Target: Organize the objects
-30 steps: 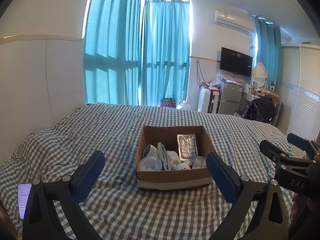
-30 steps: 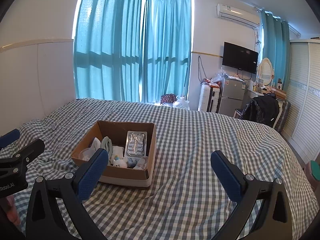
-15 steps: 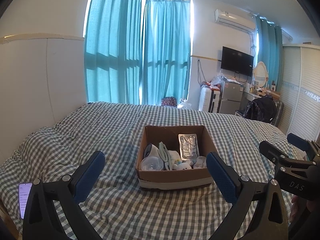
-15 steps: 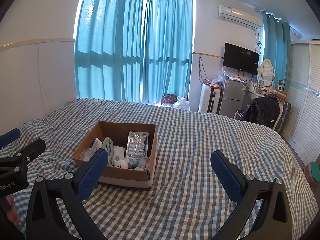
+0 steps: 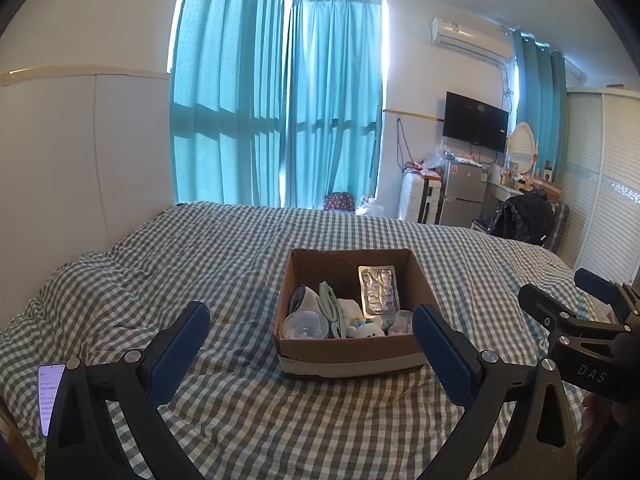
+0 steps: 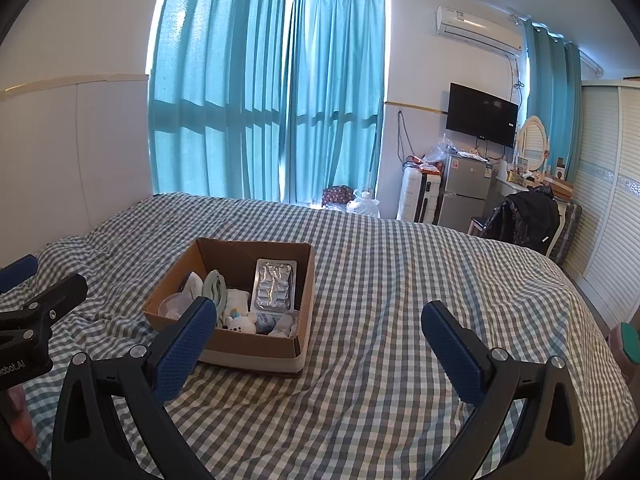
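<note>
Both tools spread wide, nothing held. Left gripper [image 5: 308, 326] hovers near side of the cardboard box [image 5: 352, 354], box framed between its fingers. Right gripper [image 6: 316, 328] hovers to the right of the box over bare checked bedspread [image 6: 400, 280]; its left finger overlaps the box's near left corner in view, contact not evident.

Task items: all visible small things sit inside the box, mid-bed. Silver blister pack [image 5: 378, 290] leans on the far right inner wall; clear round lidded cup [image 5: 306, 325] near left; teal strap-like item [image 5: 330, 308] upright beside it; white plush toy [image 5: 366, 330] against the near wall; folded white cloth [image 5: 350, 308] behind it. A phone [image 5: 50, 394] with a lit screen lies at the near left bed edge, well apart.

Stage: ambiguous. Fits items gathered into the box and tools pulled away, or a full box waiting to be unpacked and sorted. Can't settle from this moment.

If a pick from the box follows: items are packed tight, so come straight down, narrow the jaws before entry to clear the walls, take the top or outermost piece. Blister pack is thin and slick, so pinch across its flat faces. Bedspread is soft, so the box may tip or slide if a wall is pushed; the other tool could brace it.
</note>
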Tool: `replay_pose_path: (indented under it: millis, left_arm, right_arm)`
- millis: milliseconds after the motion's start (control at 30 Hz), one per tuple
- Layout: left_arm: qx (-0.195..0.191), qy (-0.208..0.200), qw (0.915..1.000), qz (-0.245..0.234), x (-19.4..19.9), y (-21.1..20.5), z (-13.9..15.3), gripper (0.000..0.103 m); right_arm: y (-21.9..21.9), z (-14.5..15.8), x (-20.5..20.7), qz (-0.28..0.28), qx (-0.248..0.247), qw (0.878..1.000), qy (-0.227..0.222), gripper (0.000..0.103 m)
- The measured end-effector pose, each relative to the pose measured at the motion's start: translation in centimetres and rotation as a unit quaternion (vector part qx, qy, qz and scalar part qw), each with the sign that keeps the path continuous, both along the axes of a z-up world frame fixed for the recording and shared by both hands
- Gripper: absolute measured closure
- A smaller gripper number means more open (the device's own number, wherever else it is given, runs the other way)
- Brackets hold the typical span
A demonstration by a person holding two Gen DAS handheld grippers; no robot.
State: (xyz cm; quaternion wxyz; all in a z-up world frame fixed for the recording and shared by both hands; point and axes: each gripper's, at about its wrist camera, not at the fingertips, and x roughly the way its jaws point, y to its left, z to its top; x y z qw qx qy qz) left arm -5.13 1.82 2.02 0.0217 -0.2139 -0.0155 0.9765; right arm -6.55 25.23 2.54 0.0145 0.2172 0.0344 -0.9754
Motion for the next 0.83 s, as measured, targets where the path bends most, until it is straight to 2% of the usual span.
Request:
replay_pose_path:
  millis: [833]
  left_arm:
    - [-0.008, 0.004, 0.9999, 0.007, 0.06, 0.04, -0.20, 0.000]
  right_arm:
    - [-0.33, -0.25, 0.00, 0.002, 0.002, 1.000, -0.004, 0.000]
